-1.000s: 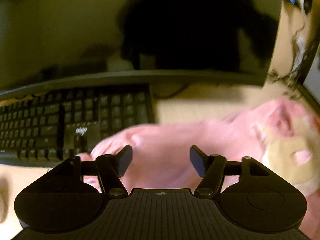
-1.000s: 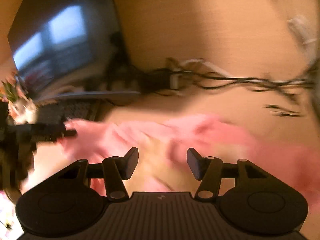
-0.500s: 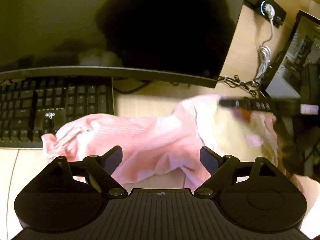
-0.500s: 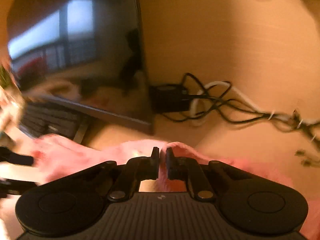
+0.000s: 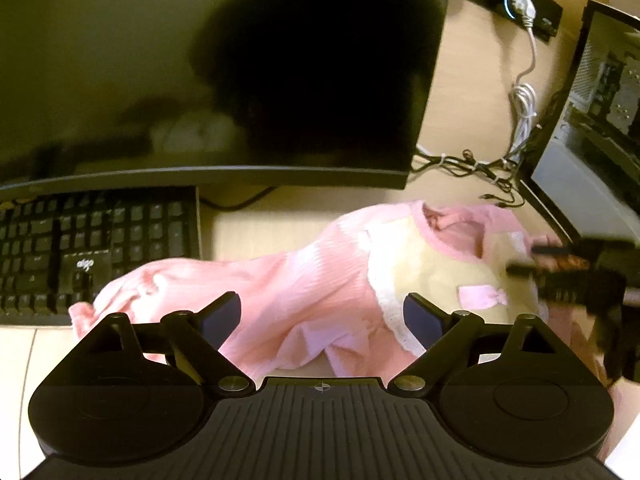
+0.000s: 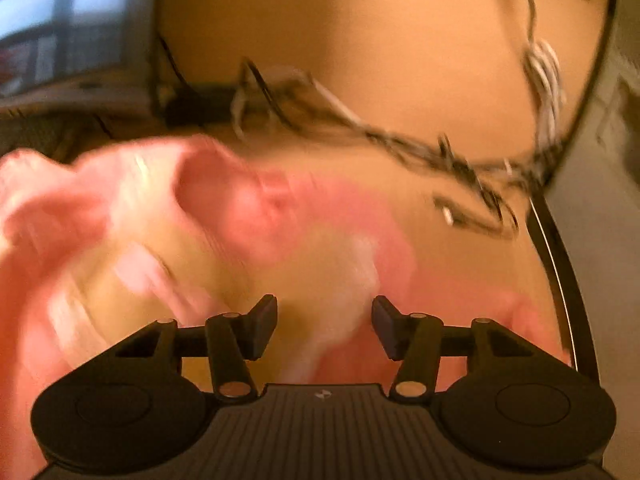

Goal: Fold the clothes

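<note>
A small pink ribbed garment (image 5: 312,280) lies crumpled across the wooden desk (image 5: 280,216), its cream chest panel with a pink bow (image 5: 482,295) toward the right. My left gripper (image 5: 322,312) hovers above the garment's middle. Its jaws are opening wide and no cloth sits between the pads. The right gripper (image 5: 560,272) shows as a dark blur at the garment's right end. In the right wrist view, which is motion-blurred, the right gripper (image 6: 324,312) has its jaws opening over the garment (image 6: 248,208), and the fingers (image 6: 266,320) are not pressing on the cloth.
A large dark monitor (image 5: 200,80) stands behind the garment, with a black keyboard (image 5: 100,248) under its left side. Tangled cables (image 5: 472,164) run to a power strip (image 5: 520,0) at the back right. A second dark screen (image 5: 592,140) borders the right side.
The left jaws spread wider and the left gripper drew back from the cloth. The right gripper was shut on the pink cloth half a second ago; now it is open and lower.
</note>
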{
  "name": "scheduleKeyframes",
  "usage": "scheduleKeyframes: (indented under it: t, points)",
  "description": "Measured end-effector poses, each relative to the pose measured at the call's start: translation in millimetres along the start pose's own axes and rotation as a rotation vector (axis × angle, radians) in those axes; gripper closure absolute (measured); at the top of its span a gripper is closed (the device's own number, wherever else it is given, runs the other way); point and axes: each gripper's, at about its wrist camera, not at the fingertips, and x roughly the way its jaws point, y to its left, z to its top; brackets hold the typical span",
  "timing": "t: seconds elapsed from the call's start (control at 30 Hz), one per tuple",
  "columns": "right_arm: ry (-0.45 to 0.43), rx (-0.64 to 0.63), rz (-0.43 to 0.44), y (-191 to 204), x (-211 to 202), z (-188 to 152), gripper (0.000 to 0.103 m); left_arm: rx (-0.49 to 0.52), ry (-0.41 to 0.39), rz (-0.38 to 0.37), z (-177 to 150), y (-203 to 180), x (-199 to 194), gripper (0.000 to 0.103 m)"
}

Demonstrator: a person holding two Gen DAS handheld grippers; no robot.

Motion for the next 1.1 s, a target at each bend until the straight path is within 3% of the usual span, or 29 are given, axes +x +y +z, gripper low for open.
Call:
scheduleKeyframes:
  t: [0.13, 0.47, 0.67, 0.77, 0.87, 0.93, 1.0, 1.1]
  points:
    - [-0.010, 0.036, -0.062, -22, 10, -3, 0.050, 0.014, 0.004, -0.002, 4, -6, 1, 0.010]
    - [-0.017, 0.084, -0.061, -24, 7, 1, 0.048, 0.035, 0.022, -0.013, 8, -16, 9, 0.010]
    - [-0.057, 0.090, -0.015, -23, -23, -5, 0.044, 0.056, 0.032, -0.026, 13, -23, 13, 0.009]
    - [-0.061, 0.131, 0.059, -22, -39, -11, 0.043, 0.066, 0.040, -0.047, 12, -30, 18, 0.009]
    - [-0.047, 0.142, 0.147, -14, -44, -21, 0.043, 0.061, 0.055, -0.137, 5, -37, 28, 0.011]
    - [-0.025, 0.144, 0.194, -5, -41, -29, 0.043, 0.072, 0.106, -0.254, -5, -44, 37, 0.014]
    - [0.009, 0.169, 0.252, 0, -36, -36, 0.041, 0.070, 0.160, -0.322, -17, -53, 51, 0.016]
    - [0.016, 0.136, 0.289, 9, -43, -44, 0.033, 0.044, 0.240, -0.327, -37, -59, 67, 0.017]
